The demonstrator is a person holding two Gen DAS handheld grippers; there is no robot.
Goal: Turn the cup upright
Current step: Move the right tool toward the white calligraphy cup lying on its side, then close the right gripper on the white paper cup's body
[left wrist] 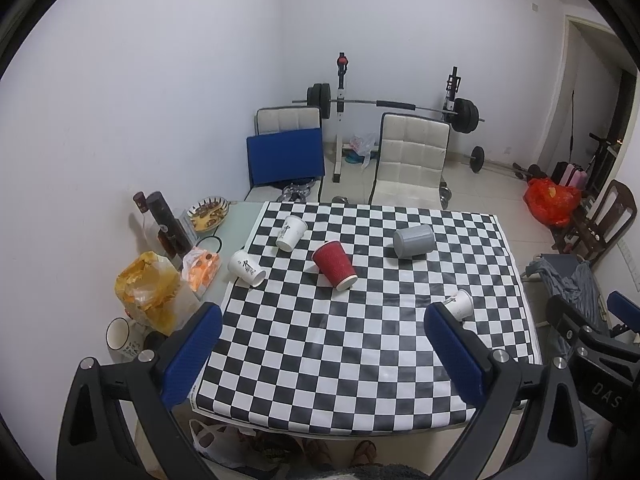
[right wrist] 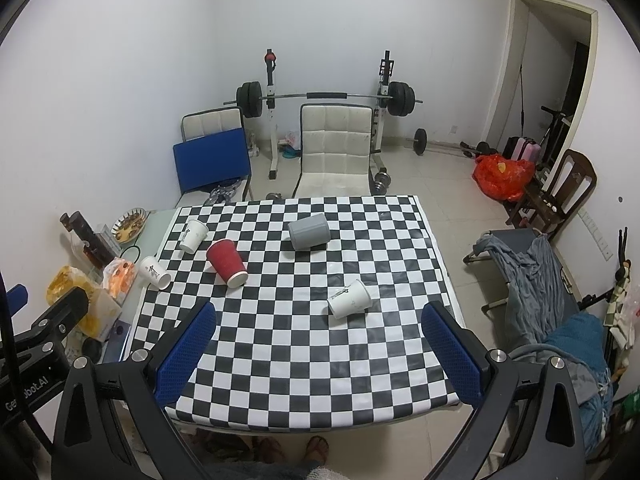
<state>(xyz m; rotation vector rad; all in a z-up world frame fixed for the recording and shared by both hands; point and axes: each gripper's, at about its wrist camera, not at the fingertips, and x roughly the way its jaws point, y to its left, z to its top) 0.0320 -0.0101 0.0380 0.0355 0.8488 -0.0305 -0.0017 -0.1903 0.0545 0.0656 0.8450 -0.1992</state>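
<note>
Cups — red cup (left wrist: 334, 265) on its side, ahead of your left gripper (left wrist: 323, 322); right gripper (right wrist: 319, 319) likewise spread wide, empty.

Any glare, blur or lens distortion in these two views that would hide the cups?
Left wrist view: strong fisheye bending and dark corners, yet the red cup is sharp. Right wrist view: same distortion, soft even light, faint sheen on the checkered cloth, no blur.

The left gripper (left wrist: 323, 322) hangs with jaws spread wide, holding nothing. The right gripper (right wrist: 319, 320), beside it, is likewise agape and holds nothing.
</note>
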